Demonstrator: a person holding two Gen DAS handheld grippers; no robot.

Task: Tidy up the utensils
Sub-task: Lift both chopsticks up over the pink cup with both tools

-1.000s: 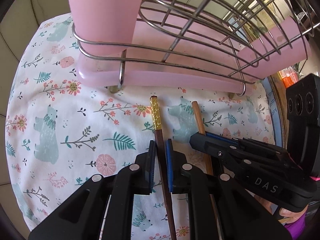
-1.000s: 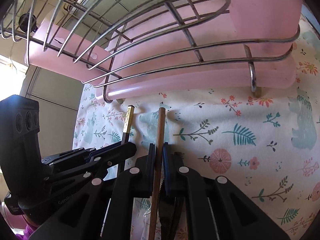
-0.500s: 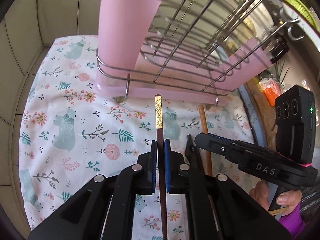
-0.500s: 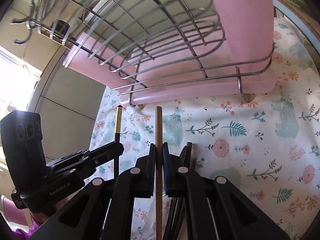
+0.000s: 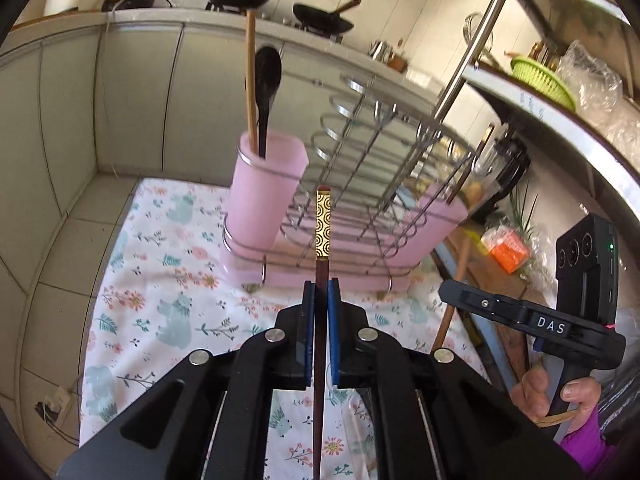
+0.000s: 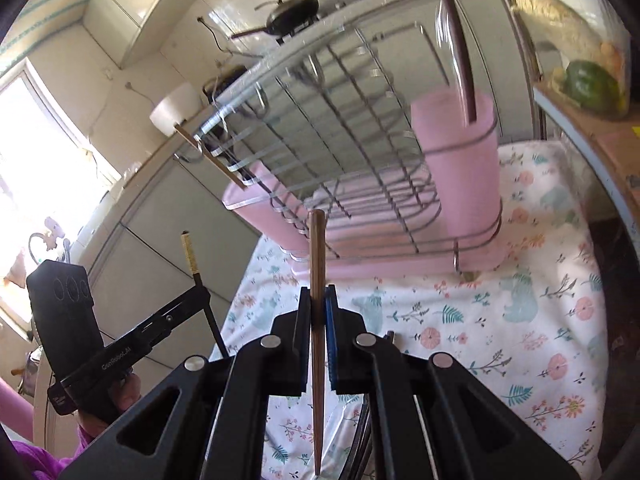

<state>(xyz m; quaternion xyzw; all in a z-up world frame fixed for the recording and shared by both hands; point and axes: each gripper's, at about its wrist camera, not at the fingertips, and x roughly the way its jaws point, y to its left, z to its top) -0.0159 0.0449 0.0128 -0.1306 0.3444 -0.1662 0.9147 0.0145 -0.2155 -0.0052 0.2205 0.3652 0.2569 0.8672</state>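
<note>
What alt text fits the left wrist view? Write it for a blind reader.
The left tongs grip a dark chopstick with a gold-patterned end, held above a floral cloth. Ahead, a wire dish rack carries a pink cup with utensils inside; the right tongs hold a wooden chopstick.

the left gripper (image 5: 321, 292) has its jaws pressed together on a dark chopstick (image 5: 320, 360), pointing forward and somewhat downward. the right gripper (image 6: 319, 300) is likewise clamped on a brown chopstick (image 6: 317, 320), angled the same way. a hand (image 5: 558, 394) in a purple sleeve grips the right gripper's handle.
</note>
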